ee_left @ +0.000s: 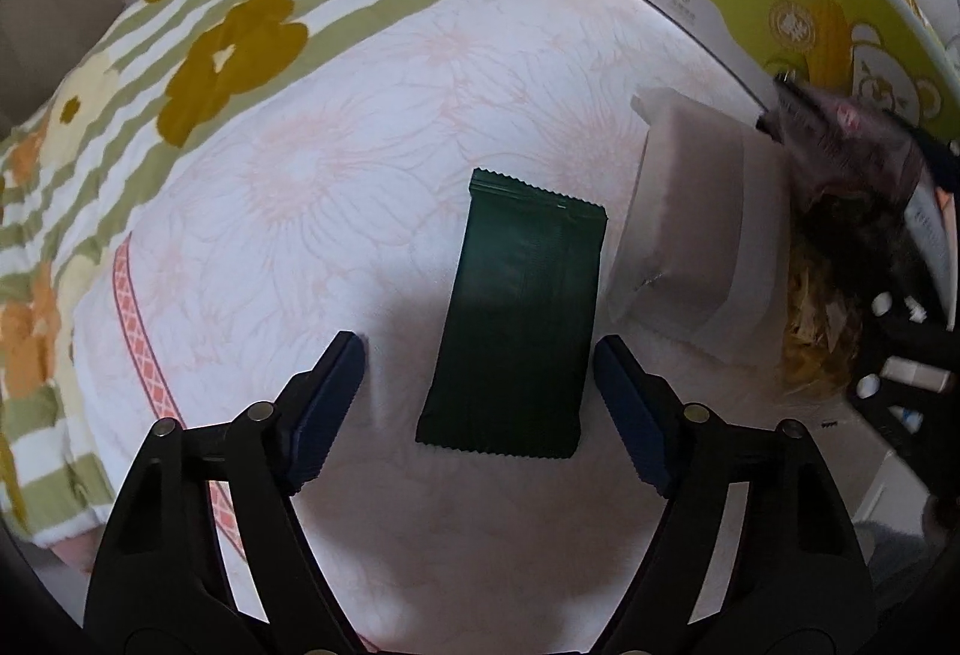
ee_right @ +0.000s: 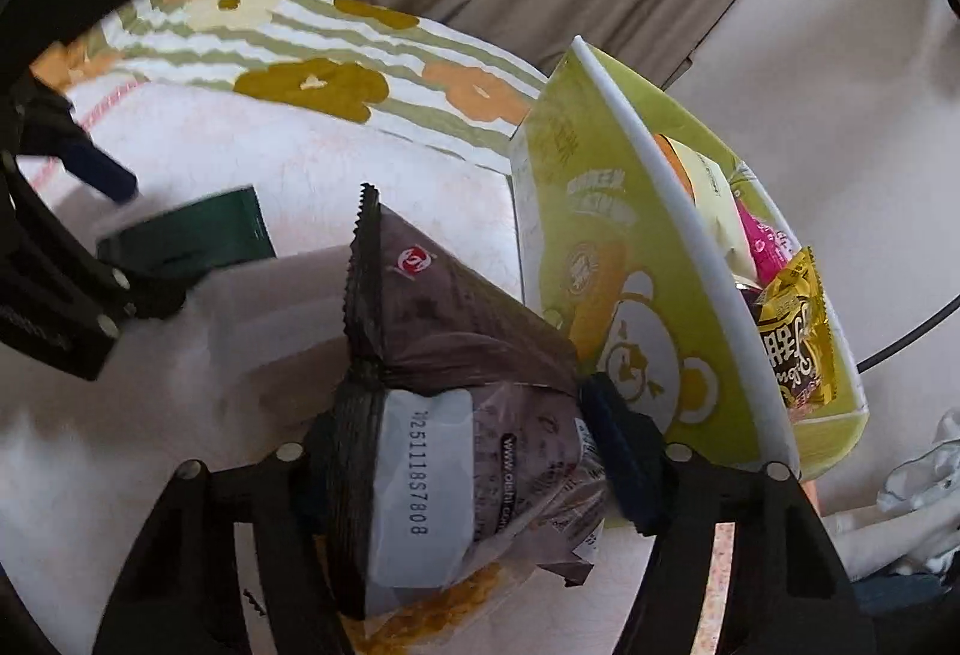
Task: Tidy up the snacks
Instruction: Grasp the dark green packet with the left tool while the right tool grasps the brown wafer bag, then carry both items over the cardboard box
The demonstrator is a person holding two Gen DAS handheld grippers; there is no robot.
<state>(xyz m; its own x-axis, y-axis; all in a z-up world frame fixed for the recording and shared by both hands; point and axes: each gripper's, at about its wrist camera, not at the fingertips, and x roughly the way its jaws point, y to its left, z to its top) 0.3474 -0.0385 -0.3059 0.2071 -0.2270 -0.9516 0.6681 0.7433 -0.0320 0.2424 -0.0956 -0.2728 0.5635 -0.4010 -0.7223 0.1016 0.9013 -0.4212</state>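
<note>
Left claw (ee_left: 480,385) half open, holding nothing yet. Dark green packet (ee_left: 516,319) flat on the bed cover (ee_left: 300,211), right between the two fingers, not touched by either one. Long way of the packet pointing from 6 o'clock up toward 12 o'clock, tipped a bit to 1. One finger at its 9 o'clock side, one at its 3 o'clock side, so a squeeze across the short way looks right. Left claw nearest to it.

Right claw (ee_right: 456,451) squeezed on a brown snack bag (ee_right: 468,415), puffy, shiny and crinkly, with zigzag ends. Green snack box (ee_right: 630,265) at 2 o'clock from that bag, stiff card, some wrapped snacks already inside.

Green packet thin, smooth, a long rectangle with zigzag ends. Pale wrapped block (ee_left: 690,235) just beside it at 2 o'clock.
</note>
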